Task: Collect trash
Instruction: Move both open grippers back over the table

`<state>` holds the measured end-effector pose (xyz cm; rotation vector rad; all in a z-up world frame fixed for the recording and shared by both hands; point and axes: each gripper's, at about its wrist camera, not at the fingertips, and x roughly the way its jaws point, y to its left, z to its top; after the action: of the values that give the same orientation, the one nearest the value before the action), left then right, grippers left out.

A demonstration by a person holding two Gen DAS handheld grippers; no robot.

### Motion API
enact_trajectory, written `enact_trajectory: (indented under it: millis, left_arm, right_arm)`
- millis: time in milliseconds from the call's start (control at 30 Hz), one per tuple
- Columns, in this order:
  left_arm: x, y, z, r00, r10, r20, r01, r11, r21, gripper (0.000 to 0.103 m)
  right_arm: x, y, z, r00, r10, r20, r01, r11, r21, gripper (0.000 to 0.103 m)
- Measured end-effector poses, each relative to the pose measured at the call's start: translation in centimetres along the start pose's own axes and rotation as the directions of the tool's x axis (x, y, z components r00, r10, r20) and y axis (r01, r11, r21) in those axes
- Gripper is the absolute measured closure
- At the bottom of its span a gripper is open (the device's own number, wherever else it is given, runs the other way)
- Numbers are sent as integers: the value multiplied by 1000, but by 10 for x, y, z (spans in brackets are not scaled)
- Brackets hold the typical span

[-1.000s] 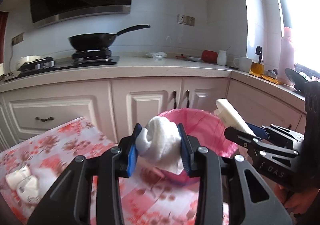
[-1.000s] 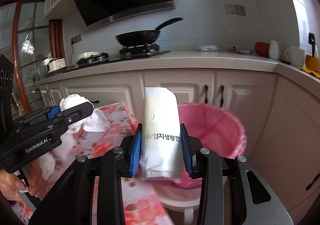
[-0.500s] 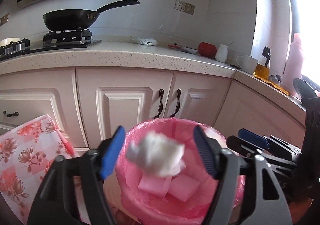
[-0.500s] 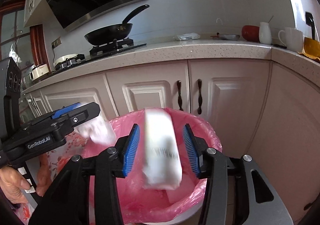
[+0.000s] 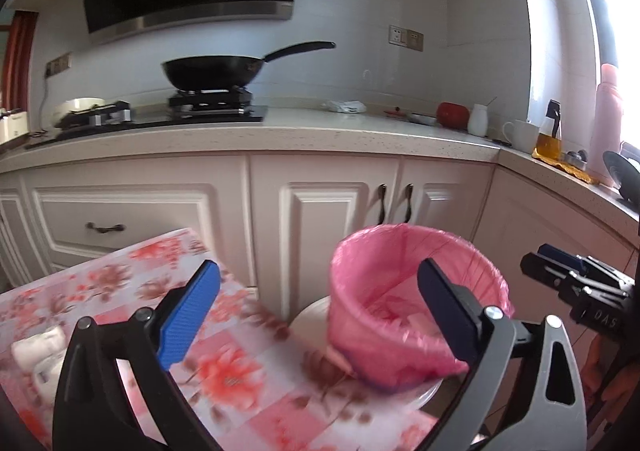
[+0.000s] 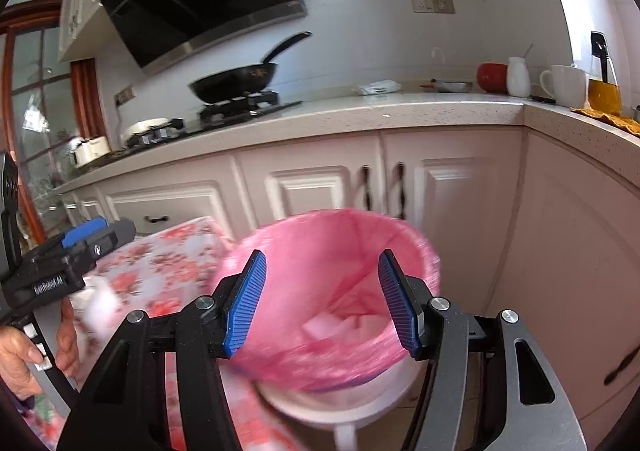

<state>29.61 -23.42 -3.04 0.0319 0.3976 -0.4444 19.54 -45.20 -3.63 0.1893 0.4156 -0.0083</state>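
While jaws have just been opening, left gripper [image 5: 316,305] spread wide, right gripper [image 6: 322,301] half-spread, both empty; white scraps [image 6: 340,325] inside pink-lined round bin [image 6: 424,251].

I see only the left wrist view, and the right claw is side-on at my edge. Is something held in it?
Observer: No. In the right wrist view the right claw has just been opening, and nothing is between its pads.
Operator: What is at the bottom of the bin? My view of it is poor.
Observer: The right wrist view looks down into the pink-lined bin. Pale pieces of trash lie at its bottom.
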Motion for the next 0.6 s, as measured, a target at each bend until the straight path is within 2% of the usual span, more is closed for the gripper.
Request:
enact_trajectory:
  millis: [133, 367, 500, 600]
  left_arm:
    - [-54, 16, -20, 999, 45, 2, -45, 999, -3, 5]
    - [-135, 53, -53, 991, 132, 7, -131, 990, -52, 5]
    - [-184, 80, -72, 978, 209, 15, -207, 977, -58, 5]
    - [-219, 102, -88, 961, 274, 22, -272, 959, -74, 5]
  right_arm:
    - [-21, 38, -10, 999, 53, 7, -53, 999, -13, 37]
    - [-48, 111, -30, 986, 166, -14, -166, 983, -72, 35]
    - [-55, 147, -42, 972, 230, -52, -234, 968, -94, 35]
    - [-56, 175, -53, 959, 266, -94, -277, 952, -128, 35]
